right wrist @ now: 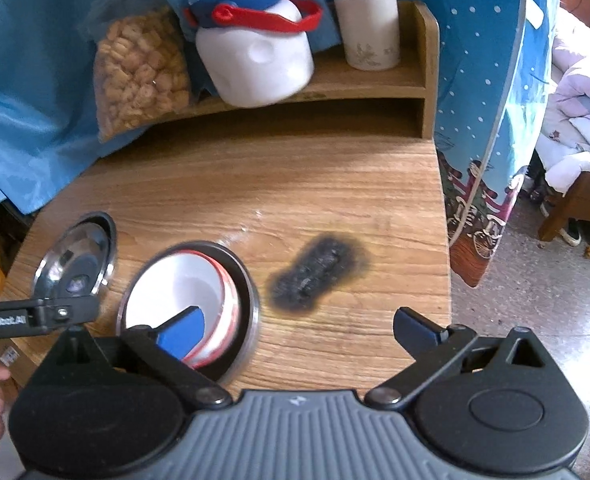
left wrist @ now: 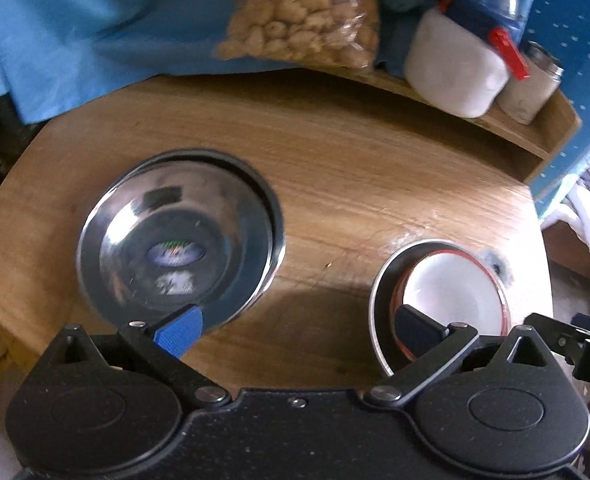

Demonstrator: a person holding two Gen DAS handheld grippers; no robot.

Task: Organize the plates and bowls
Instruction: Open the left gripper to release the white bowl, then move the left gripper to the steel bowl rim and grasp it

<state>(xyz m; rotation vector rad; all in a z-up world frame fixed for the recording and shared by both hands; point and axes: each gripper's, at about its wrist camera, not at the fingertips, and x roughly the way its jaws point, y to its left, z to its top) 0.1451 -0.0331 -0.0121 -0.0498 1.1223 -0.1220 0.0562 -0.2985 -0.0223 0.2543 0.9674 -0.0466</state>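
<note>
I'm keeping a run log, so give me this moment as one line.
left gripper: open, holding nothing | right gripper: open, holding nothing | steel bowl: in steel plate | white bowl: in second steel plate | both on table

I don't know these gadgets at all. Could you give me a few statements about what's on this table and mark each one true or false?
1. The white bowl sits inside a steel plate. True.
2. The left gripper is clamped on the steel bowl. False: it is open and holds nothing.
3. A dark burn mark lies on the table right of the white bowl. True.
4. The snack bag lies inside the steel bowl. False: it stands at the back by the shelf.
5. The right gripper is open. True.
</note>
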